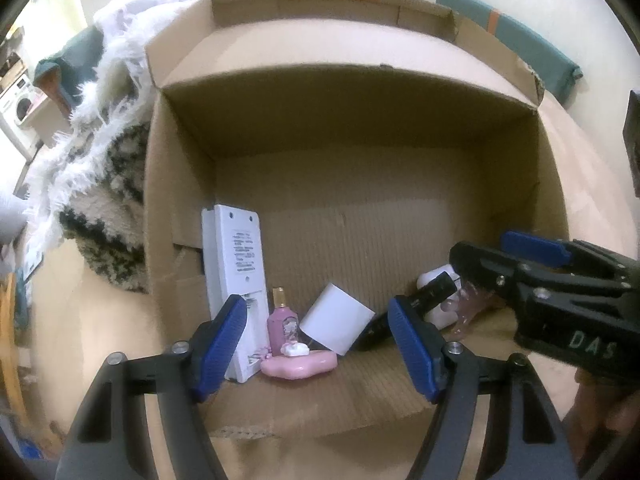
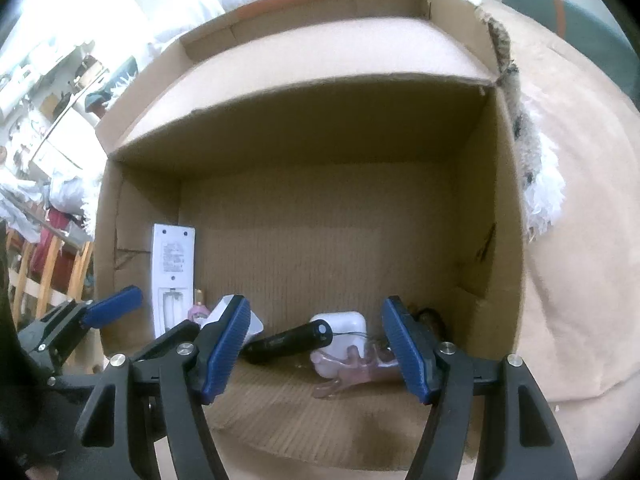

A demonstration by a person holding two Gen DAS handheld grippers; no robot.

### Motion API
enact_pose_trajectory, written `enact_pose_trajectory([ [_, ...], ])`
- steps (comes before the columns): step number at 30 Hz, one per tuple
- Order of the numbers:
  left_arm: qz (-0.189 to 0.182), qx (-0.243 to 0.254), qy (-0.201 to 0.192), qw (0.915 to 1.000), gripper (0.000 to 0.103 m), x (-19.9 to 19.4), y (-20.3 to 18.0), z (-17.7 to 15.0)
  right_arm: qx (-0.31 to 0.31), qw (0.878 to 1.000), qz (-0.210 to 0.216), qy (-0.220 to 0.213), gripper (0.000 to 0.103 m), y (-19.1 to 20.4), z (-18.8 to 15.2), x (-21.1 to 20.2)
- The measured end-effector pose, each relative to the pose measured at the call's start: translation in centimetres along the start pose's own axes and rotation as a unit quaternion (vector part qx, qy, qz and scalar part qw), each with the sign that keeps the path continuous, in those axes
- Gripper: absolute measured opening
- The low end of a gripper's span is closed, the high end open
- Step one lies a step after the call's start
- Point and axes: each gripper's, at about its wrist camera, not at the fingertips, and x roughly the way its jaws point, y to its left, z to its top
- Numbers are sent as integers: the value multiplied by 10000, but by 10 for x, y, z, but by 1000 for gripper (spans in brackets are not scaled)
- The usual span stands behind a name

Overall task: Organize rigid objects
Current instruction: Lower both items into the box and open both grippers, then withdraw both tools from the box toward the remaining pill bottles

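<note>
Left gripper (image 1: 318, 344) and right gripper (image 2: 314, 344) both angle downward, jaws apart, holding nothing

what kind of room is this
Probably a lived-in home, perhaps a bedroom floor: a white shaggy fur throw beside the open brown cardboard box, a white washing machine, and cluttered shelves.

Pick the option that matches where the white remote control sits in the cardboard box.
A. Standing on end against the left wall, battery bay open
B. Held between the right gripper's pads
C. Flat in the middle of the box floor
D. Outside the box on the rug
A: the white remote control stands on end by the left wall of the cardboard box, its open battery bay showing, beside the pink perfume bottle.
</note>
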Motion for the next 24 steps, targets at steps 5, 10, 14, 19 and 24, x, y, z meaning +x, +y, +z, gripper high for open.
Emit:
enact_pose_trajectory([
  [5, -55, 164, -99, 9998, 71, -14, -1, -2, -79, 9999, 16, -107, 72, 3, -4, -12],
  [10, -51, 135, -371, 9992, 71, -42, 12, -14, -39, 9998, 76, -173, 72, 3, -14, -26],
  [14, -119, -2, -453, 9989, 71, -60, 23, -30, -62, 9997, 14, -221, 72, 5, -25, -37],
  [19, -69, -169, -422, 9989, 71, -76, 36, -51, -86, 9996, -59, -246, 72, 5, -47, -51],
  [24, -152, -599, -225, 9978, 71, -80, 51, -70, -59, 9996, -123, -244, 72, 8, -70, -61],
])
